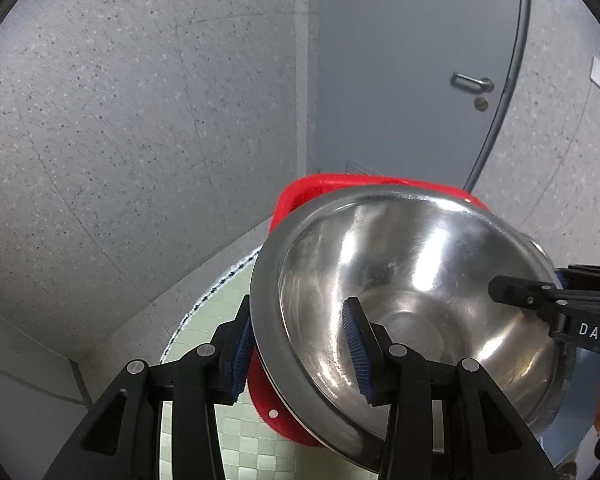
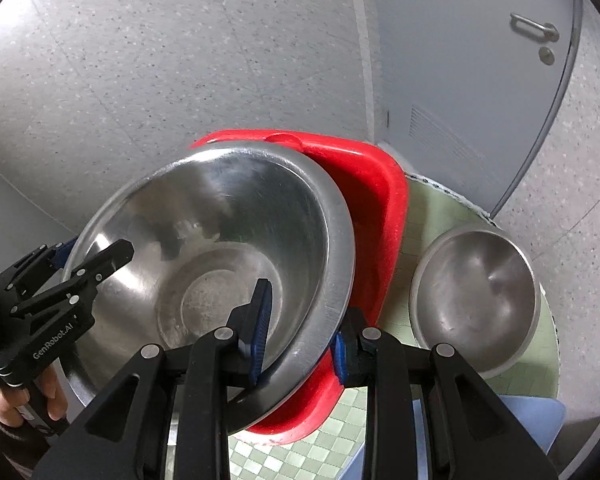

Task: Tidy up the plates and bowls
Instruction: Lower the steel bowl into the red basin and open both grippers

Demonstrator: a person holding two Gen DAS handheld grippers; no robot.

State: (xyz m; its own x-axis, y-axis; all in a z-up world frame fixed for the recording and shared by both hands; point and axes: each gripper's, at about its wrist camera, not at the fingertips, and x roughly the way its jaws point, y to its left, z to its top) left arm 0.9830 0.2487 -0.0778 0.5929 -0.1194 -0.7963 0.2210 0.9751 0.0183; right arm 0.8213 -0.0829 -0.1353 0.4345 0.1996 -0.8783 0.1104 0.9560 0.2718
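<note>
A large steel bowl sits nested in a red plastic basin, and both are held in the air above a round table. My left gripper is shut on their left rims, one finger inside the bowl, one outside the basin. My right gripper is shut on the opposite rims of the steel bowl and the red basin the same way. Each gripper shows in the other's view, the right one and the left one. A smaller steel bowl stands on the table at the right.
The round table has a green checked cloth with a patterned edge. A pale blue object lies at its near right edge. Grey speckled walls and a grey door stand close behind.
</note>
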